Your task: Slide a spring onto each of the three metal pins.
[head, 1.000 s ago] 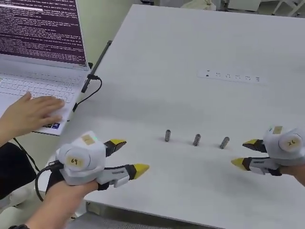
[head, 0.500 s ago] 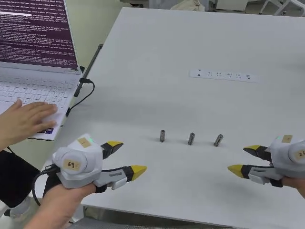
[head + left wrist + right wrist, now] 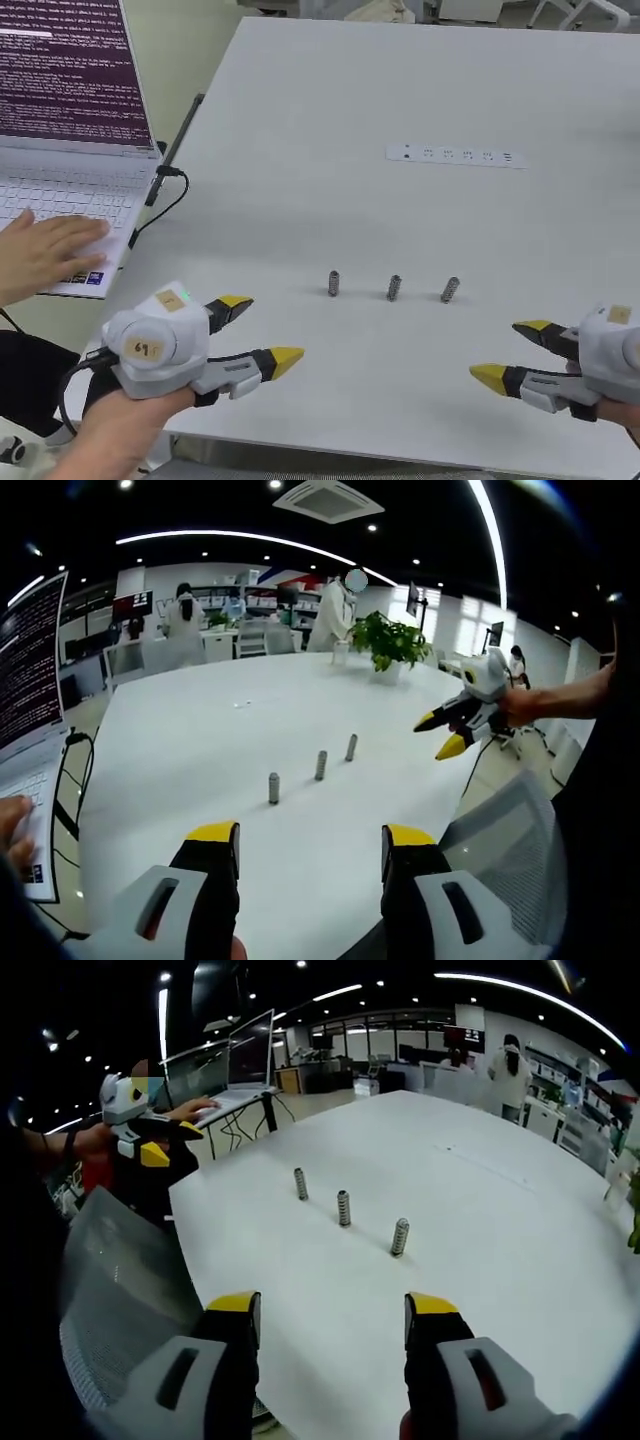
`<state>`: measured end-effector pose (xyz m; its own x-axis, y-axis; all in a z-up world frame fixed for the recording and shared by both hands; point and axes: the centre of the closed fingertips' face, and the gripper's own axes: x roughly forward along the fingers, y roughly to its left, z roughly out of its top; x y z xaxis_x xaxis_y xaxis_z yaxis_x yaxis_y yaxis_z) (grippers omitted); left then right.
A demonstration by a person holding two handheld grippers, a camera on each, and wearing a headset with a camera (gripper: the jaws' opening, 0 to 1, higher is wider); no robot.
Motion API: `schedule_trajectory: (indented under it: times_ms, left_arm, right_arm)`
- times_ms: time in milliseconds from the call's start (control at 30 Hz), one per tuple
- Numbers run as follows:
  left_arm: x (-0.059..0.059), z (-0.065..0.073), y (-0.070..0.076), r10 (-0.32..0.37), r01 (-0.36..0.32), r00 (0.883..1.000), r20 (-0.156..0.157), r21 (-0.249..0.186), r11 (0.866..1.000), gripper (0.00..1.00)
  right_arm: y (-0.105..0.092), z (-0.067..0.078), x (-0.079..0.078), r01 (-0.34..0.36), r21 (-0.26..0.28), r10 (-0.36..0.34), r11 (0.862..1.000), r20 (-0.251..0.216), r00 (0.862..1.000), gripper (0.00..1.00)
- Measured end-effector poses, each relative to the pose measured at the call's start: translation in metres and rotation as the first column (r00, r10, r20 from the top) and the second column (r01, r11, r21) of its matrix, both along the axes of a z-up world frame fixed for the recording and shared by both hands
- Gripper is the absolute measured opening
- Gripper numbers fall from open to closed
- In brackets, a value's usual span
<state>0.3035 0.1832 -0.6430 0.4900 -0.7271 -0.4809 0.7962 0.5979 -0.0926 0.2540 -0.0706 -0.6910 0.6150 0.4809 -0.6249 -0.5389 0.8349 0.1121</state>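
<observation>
3 springs (image 3: 394,288) ahead of L tool (image 3: 262,328)

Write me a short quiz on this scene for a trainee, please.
1. True or false: the jaws of the left gripper are shut.
2. How many springs stand in a row on the table? A) two B) three C) five
3. Fill the gap: a ___ rests on the keyboard of the laptop.

Key: 1. False, they are open and hold nothing. 2. B. 3. hand.
</observation>
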Motion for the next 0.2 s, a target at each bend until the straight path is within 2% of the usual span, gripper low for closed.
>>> schedule_trajectory:
  times_ms: [200]
  left_arm:
    - [0.0002,0.004,0.0004,0.004,-0.004,1.0,0.008,-0.006,1.0,0.53]
  right_arm:
    - [0.0018,0.0042,-0.0041,0.038,0.037,-0.039,0.999,0.01,0.999,0.59]
